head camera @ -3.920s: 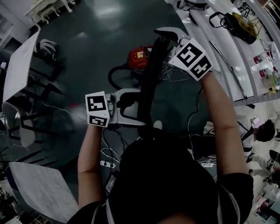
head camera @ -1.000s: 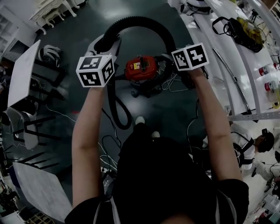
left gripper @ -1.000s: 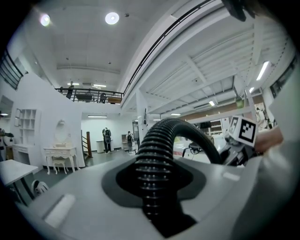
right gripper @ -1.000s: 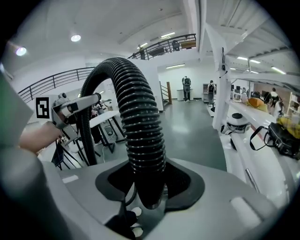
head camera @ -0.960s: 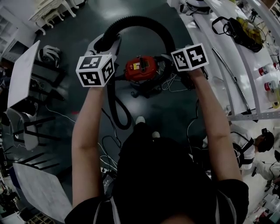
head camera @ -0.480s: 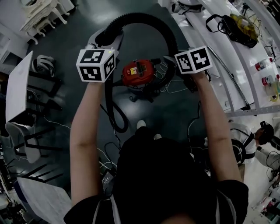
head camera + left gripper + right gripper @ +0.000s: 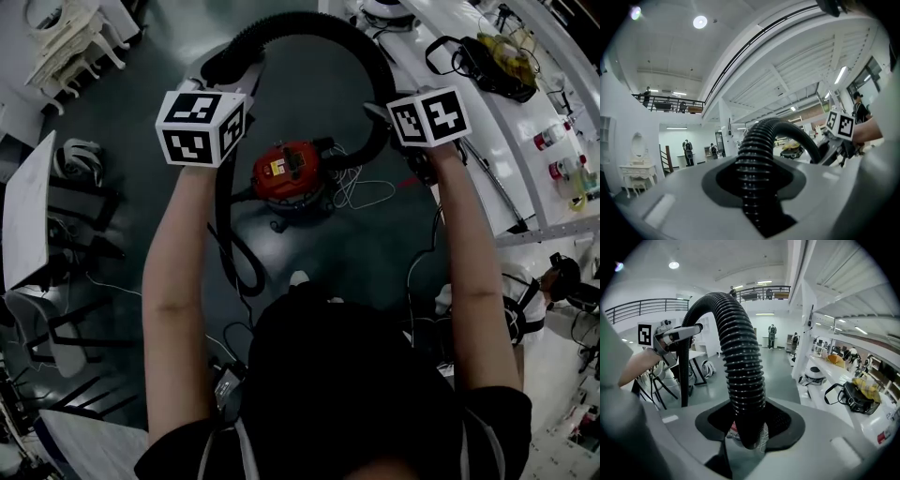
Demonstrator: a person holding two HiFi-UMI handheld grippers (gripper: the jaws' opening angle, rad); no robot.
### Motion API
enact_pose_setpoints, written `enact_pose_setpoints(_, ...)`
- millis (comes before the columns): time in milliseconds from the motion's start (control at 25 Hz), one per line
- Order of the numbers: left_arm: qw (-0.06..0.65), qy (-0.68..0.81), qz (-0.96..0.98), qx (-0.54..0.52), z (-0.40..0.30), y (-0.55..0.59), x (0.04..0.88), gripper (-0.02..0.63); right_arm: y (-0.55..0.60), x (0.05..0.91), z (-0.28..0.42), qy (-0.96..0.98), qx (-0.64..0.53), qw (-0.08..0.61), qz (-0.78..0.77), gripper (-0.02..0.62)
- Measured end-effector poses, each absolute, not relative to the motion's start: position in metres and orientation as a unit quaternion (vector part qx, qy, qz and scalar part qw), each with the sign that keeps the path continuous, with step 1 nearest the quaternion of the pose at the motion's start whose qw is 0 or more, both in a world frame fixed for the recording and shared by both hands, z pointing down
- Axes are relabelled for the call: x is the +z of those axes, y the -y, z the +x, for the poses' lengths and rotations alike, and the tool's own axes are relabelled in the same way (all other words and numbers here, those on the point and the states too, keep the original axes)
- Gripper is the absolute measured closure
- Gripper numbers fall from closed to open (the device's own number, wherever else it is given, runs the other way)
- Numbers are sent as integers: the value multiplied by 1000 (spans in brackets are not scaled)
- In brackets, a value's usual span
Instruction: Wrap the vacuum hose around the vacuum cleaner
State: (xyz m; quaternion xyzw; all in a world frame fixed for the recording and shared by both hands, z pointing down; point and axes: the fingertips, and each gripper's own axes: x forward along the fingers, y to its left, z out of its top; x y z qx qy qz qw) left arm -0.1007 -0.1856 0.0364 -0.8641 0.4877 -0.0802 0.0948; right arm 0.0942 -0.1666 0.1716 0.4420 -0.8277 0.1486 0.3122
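Note:
A red vacuum cleaner [image 7: 286, 171] stands on the dark floor between my arms. Its black ribbed hose [image 7: 309, 21] arches high over it from one gripper to the other. My left gripper [image 7: 230, 67] is shut on the hose at the arch's left end, and the hose [image 7: 757, 154] runs out between its jaws. From there the hose drops in a loop [image 7: 234, 267] to the floor. My right gripper [image 7: 380, 117] is shut on the hose [image 7: 740, 357] at the arch's right end, with the left gripper's cube [image 7: 645, 335] in view beyond.
A white counter [image 7: 506, 178] runs along the right with a black bag [image 7: 464, 56] and bottles [image 7: 553, 141]. White cables [image 7: 361, 192] lie by the vacuum. Chairs and a white board [image 7: 28, 220] stand at left. A person [image 7: 562, 281] sits at far right.
Both grippers have carried the hose arch forward and higher in the view. The vacuum cleaner now lies lower, under the arch. Both grips are unchanged.

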Motion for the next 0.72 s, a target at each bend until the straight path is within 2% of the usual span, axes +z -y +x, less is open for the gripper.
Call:
enact_pose_setpoints(440, 97, -455, -880, -94, -120, 218, 29, 468, 205, 157, 83, 813, 129, 273, 498, 416)
enact_pose_setpoints(720, 73, -457, -883, -80, -154, 230, 41, 466, 199, 158, 49, 815, 150, 310, 466, 419)
